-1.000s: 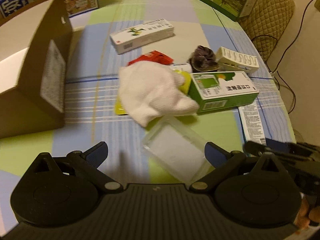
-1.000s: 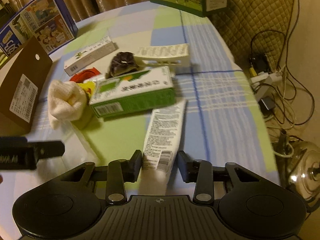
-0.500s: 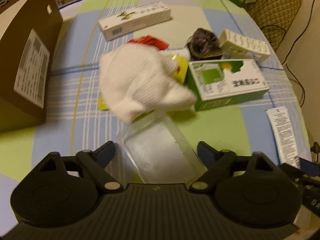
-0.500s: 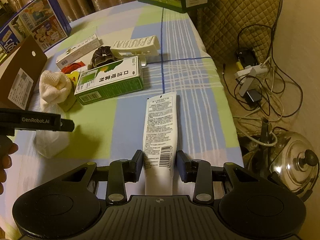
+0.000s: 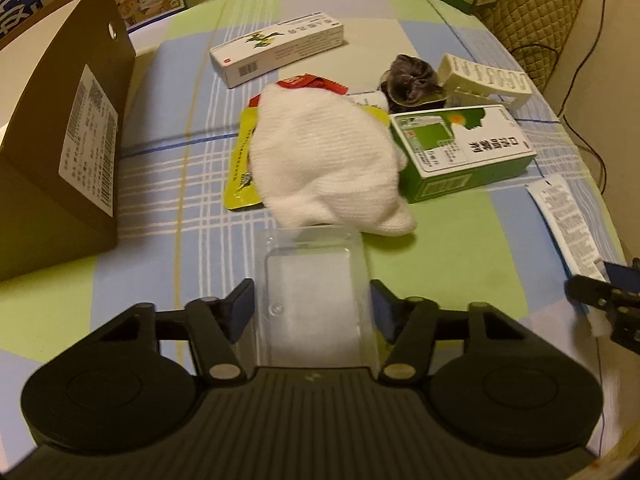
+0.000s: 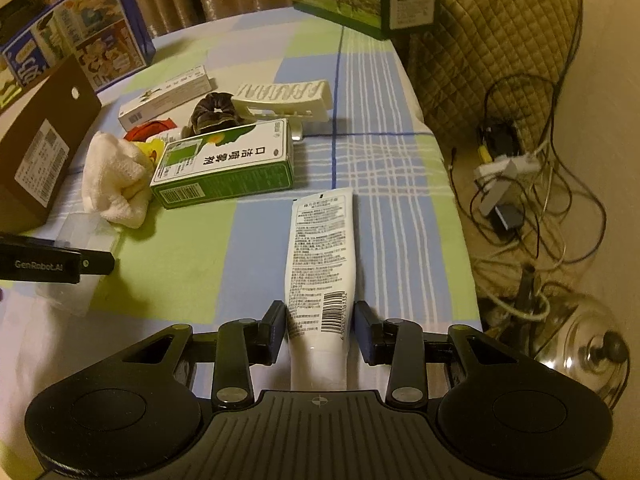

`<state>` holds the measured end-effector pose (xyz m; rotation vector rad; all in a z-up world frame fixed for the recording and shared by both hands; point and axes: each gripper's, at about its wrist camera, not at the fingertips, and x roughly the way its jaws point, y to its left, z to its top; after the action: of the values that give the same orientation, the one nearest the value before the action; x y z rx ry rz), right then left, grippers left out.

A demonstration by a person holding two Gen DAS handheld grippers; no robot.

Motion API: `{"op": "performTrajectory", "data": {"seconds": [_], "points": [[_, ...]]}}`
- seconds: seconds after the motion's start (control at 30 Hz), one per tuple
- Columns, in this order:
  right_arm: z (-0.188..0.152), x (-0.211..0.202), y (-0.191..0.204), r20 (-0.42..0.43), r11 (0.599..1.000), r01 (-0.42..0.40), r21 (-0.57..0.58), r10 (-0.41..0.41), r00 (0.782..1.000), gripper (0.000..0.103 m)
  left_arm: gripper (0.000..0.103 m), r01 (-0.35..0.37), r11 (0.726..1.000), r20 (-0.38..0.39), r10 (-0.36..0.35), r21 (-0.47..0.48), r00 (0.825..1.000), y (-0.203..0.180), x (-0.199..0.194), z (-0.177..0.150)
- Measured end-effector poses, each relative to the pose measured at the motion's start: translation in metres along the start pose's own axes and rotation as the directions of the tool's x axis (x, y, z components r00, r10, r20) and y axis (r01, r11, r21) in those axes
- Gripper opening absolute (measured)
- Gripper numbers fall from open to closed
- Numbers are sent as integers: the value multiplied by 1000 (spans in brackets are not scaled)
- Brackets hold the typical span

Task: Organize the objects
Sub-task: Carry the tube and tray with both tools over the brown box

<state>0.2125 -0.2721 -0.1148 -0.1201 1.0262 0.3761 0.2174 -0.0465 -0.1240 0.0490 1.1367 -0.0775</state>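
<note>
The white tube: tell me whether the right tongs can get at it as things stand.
Probably yes. The white tube already lies flat between the fingers of the right tongs, which flank its lower end with small gaps. Nothing lies over it; the green box sits clear, beyond and to the left.

Yellow packet [image 5: 240, 168] and red wrapper [image 5: 308, 82] mostly under white cloth [image 5: 324, 160]

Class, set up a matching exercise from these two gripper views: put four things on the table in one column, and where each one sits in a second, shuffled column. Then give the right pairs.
Things
1. white tube
2. clear plastic case
3. white cloth
4. dark scrunchie

Places
A. on the yellow packet
B. between the left gripper's fingers
C. beyond the green box
D. between the right gripper's fingers

Pairs: 1-D, 2-B, 3-A, 4-C
</note>
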Motion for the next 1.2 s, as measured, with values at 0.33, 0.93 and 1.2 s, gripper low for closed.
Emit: {"op": "performTrajectory", "data": {"seconds": [0.33,0.93,1.2], "points": [[-14,-4,8,19,995,4,-104,-2,1000,33,53,-10,1000,-6,10,-24,1000,-2,-18,-31],[-39,-75,28,30,948,-308,-76,311,950,32,52,-16,983,55,27,-185,998,17,-97,-98],[-17,-98,89,84,921,-369,-126,381,921,32,52,-1,976,126,29,-220,992,65,-133,-88]]}}
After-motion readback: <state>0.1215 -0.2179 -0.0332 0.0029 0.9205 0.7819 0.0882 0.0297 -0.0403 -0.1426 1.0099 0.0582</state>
